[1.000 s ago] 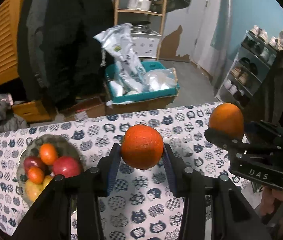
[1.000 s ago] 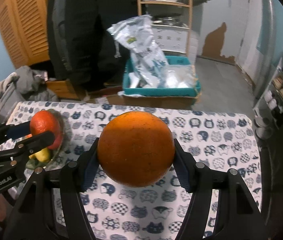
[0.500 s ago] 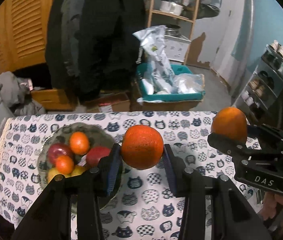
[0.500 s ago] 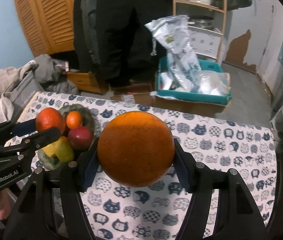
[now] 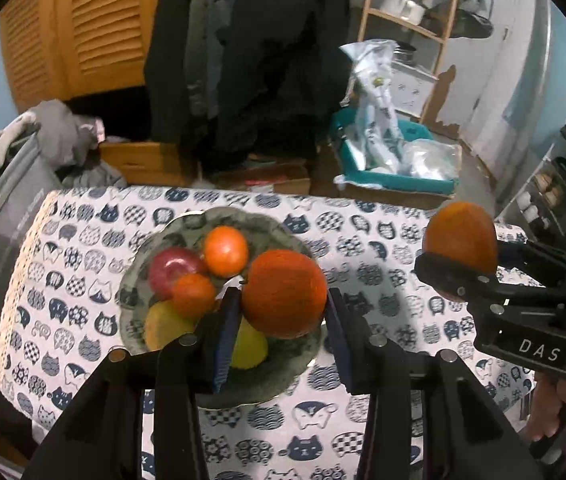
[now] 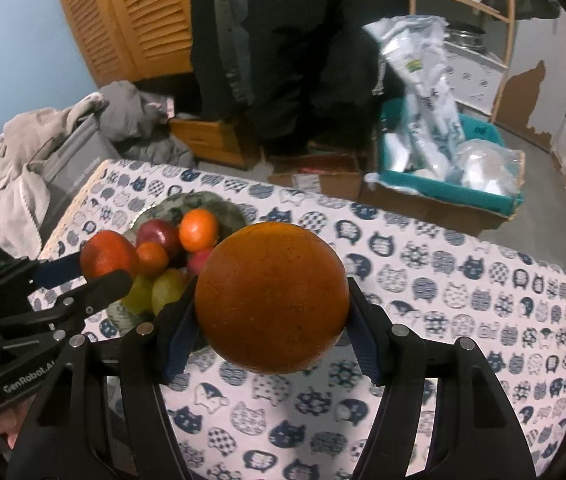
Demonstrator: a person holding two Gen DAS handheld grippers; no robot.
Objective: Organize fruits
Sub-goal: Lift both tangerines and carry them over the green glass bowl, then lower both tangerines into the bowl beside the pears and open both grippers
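The left gripper [image 5: 283, 312] pinches a small reddish orange [image 5: 285, 294] between its two blue pads, and it holds this fruit in the air above the near right part of the fruit plate [image 5: 295, 236]. The right gripper [image 6: 273, 320] is closed on a bigger orange [image 6: 271, 298], which fills the gap between its pads; this one hangs over the cat-pattern tablecloth [image 6: 463, 312], to the right of the plate. The plate is grey-green with a wavy rim and stands on the left half of the table. In it lie a dark red apple [image 5: 173, 268], two small tangerines [image 5: 225, 251], one of them partly over the apple, and some yellow-green fruits [image 5: 165, 326] near the front edge. From the left wrist view the right gripper shows at the right side with its orange well apart from the plate. Behind the table there are dark coats [image 5: 259, 52] hanging, a teal box with plastic bags [image 5: 387, 160] on the floor, and a wooden shelf [image 5: 411, 20] with pots.
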